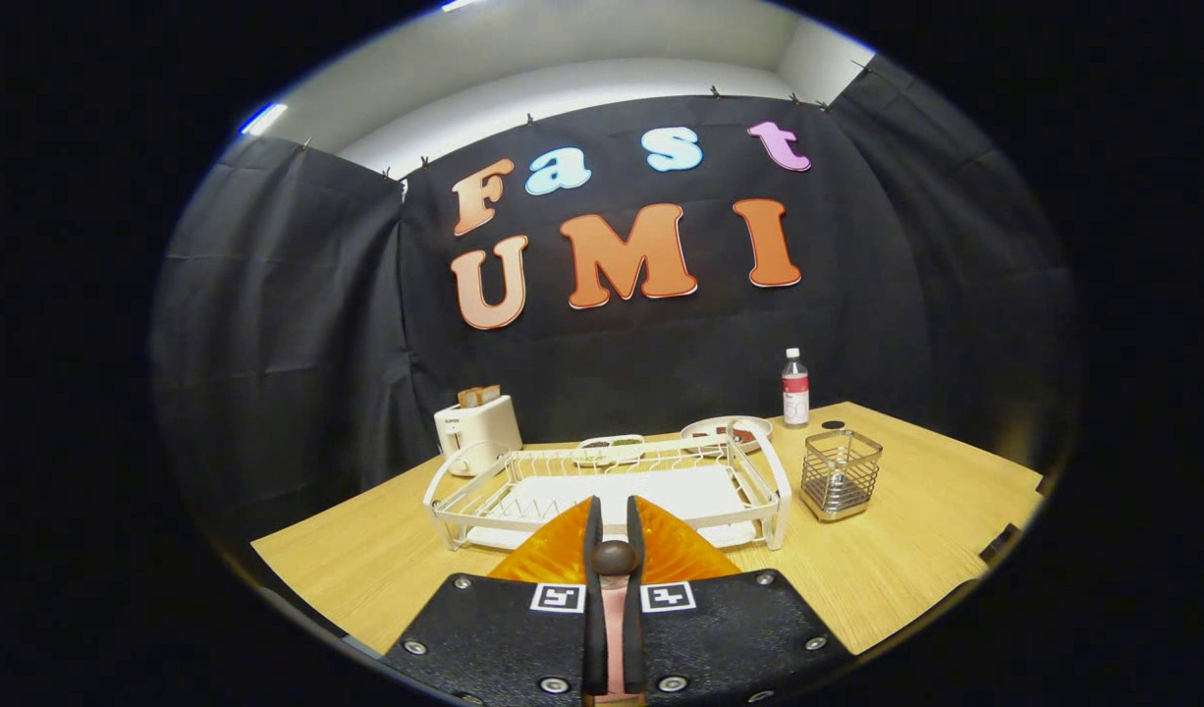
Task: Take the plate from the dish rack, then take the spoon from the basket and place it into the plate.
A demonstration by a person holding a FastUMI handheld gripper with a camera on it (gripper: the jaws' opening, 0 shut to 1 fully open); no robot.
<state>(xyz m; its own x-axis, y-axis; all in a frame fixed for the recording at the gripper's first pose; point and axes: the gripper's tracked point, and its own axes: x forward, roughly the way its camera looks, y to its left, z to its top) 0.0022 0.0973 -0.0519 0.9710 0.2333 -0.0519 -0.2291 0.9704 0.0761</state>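
My gripper [614, 509] is shut on a spoon [614, 558], whose dark rounded end sits between the two fingers [592, 550] and whose pinkish handle runs back along the gap. Right under the fingers an orange ribbed plate [683, 556] lies on the wooden table, in front of the white dish rack [759, 469]. The rack holds no dishes. A wire mesh basket [840, 473] stands to the right of the rack, with nothing visible inside it.
A white toaster [476, 432] with bread in it stands behind the rack on the left. Two small dishes of food [725, 432] and a bottle [794, 389] sit near the back wall. The table edge [995, 540] runs close on the right.
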